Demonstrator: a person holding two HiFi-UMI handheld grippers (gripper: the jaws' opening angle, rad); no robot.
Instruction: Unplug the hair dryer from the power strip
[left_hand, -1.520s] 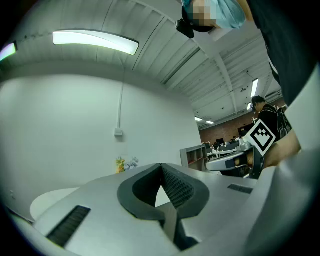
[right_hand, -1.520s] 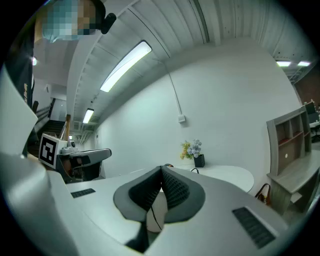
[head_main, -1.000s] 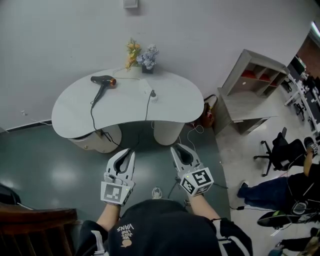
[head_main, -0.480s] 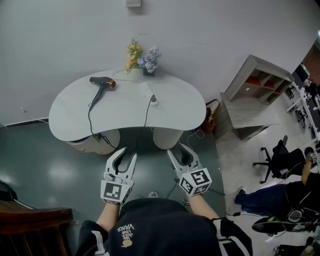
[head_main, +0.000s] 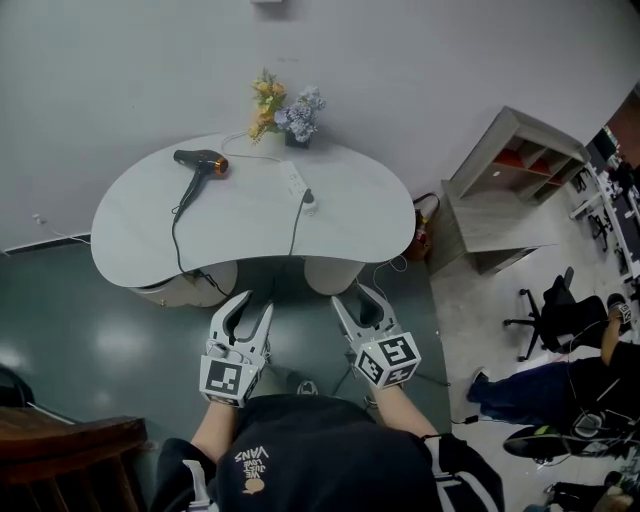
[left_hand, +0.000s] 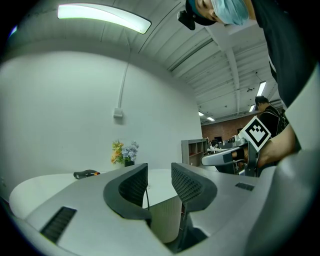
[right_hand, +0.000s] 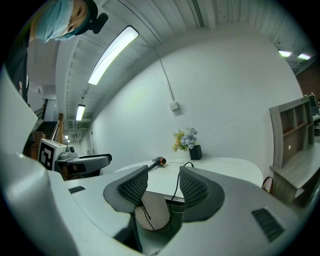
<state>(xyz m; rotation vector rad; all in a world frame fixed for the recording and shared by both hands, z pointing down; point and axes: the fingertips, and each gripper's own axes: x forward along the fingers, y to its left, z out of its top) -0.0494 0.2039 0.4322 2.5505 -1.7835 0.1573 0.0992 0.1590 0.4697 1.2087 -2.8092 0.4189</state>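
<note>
Both grippers have just been opening with nothing between the jaws: the left gripper (head_main: 255, 305) now stands about half open, the right gripper (head_main: 352, 298) wide, both empty. They are held side by side over the floor, short of the table (head_main: 130, 250), whose near edge has drawn closer in the head view since a second ago. This looks like the approach, with the jaws made ready for a grasp and no contact yet. On the table the black plug (head_main: 308, 196) sits in the near end of the white strip (head_main: 295, 180), its cord (head_main: 296, 228) dropping over the near edge. The dryer (head_main: 200, 162) lies further back to the left, well apart from the strip. Nothing is unplugged yet, and the right gripper seems the nearer to the plug
</note>
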